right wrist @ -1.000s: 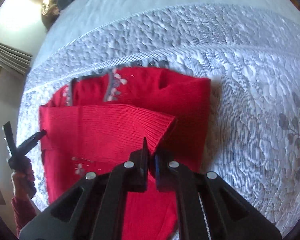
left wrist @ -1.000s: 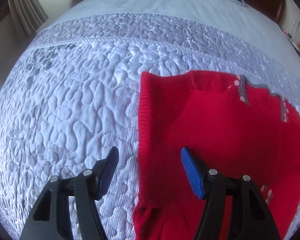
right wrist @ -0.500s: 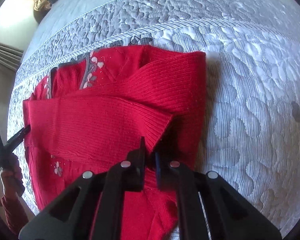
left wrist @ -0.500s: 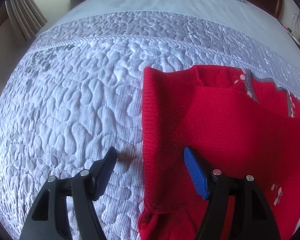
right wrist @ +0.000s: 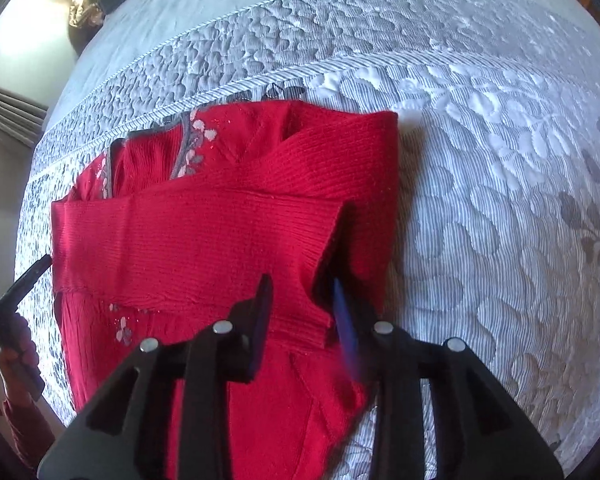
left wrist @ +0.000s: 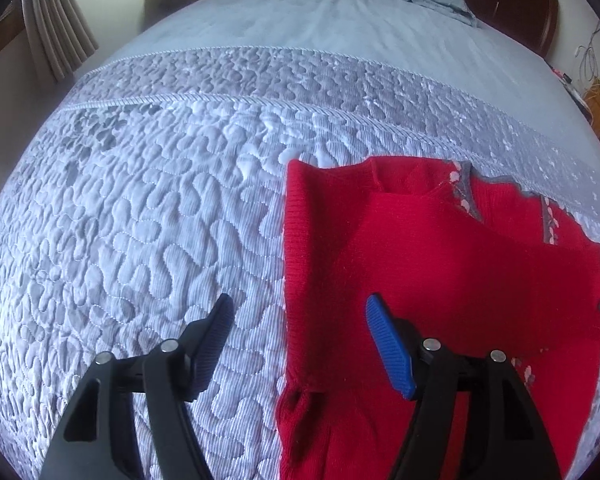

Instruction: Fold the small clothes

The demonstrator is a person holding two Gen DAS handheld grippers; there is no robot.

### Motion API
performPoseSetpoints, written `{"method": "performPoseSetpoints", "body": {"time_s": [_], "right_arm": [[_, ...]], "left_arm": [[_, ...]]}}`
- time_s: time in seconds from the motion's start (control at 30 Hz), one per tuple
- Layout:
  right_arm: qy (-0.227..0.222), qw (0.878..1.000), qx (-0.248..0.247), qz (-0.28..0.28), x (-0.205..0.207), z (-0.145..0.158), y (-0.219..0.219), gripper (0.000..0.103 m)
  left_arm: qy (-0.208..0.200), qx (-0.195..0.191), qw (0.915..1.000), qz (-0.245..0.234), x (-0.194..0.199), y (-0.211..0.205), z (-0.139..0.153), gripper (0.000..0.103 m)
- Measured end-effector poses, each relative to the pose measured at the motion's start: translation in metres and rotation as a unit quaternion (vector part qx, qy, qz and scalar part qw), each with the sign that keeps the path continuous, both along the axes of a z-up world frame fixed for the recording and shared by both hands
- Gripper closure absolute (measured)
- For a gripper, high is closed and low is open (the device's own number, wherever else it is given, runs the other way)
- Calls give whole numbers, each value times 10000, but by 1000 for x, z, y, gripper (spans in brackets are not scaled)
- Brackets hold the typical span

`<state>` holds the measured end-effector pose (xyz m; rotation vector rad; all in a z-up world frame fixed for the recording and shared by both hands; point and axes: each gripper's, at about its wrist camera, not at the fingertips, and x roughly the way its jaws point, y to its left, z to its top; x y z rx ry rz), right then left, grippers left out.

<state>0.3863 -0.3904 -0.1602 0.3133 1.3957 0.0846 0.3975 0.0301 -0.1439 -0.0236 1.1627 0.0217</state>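
Observation:
A small red knit sweater (left wrist: 440,276) with grey floral trim lies on the quilted bedspread (left wrist: 140,220), both sleeves folded across its body. My left gripper (left wrist: 298,326) is open and empty, straddling the sweater's left edge just above the cloth. In the right wrist view the sweater (right wrist: 204,240) fills the middle; my right gripper (right wrist: 302,304) stands open with the ribbed cuff (right wrist: 320,280) of the top sleeve lying loose between its fingers. The left gripper also shows at the far left edge of that view (right wrist: 24,284).
The pale grey quilt (right wrist: 500,200) extends around the sweater on all sides. A plain blue sheet (left wrist: 320,20), pillows and a dark headboard (left wrist: 520,4) lie at the far end. Curtains (left wrist: 56,28) hang at the left.
My right gripper has opened and let go of the sleeve cuff, which now lies on the sweater. My left gripper stayed open and barely shifted.

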Motion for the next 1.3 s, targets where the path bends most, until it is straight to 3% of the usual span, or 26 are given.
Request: {"method": "performPoseSetpoints", "body": {"time_s": [0.13, 0.2, 0.3, 0.4, 0.5, 0.63, 0.8, 1.0, 1.17, 1.23, 1.3], "right_arm": [[146, 9996, 212, -113, 4, -13, -3, 74], [133, 9996, 231, -60, 6, -14, 0, 99], [-168, 9992, 349, 41, -2, 1, 7, 100], [-556, 9952, 706, 381, -15, 27, 29, 100], [-792, 9889, 874, 903, -24, 49, 69, 100], [-880, 9726, 1303, 1711, -36, 68, 150, 100], [-727, 9493, 1585, 2616, -64, 62, 244, 100], [-363, 9104, 2023, 3590, -118, 37, 341, 100], [-1, 8670, 2545, 4284, -161, 29, 392, 100], [89, 8579, 2457, 4512, -171, 27, 399, 94], [70, 8625, 2363, 4473, -170, 26, 394, 67]], "left_arm": [[-118, -33, 9999, -38, -30, 5, 9, 34], [-88, -95, 9999, -54, -43, 8, 10, 33], [-129, 1, 9999, -11, -60, 16, 16, 34], [-418, 174, 9988, 205, -87, 30, 28, 33], [-509, 18, 9977, 442, -109, 46, 32, 33], [-313, -141, 9983, 464, -122, 58, 29, 33], [-366, -29, 9965, 750, -124, 88, 38, 33], [-488, 151, 9939, 978, -121, 121, 48, 33], [-442, 87, 9925, 1133, -120, 138, 44, 33], [-428, 110, 9926, 1131, -119, 138, 41, 33], [-399, 100, 9932, 1086, -118, 136, 37, 33]]}}
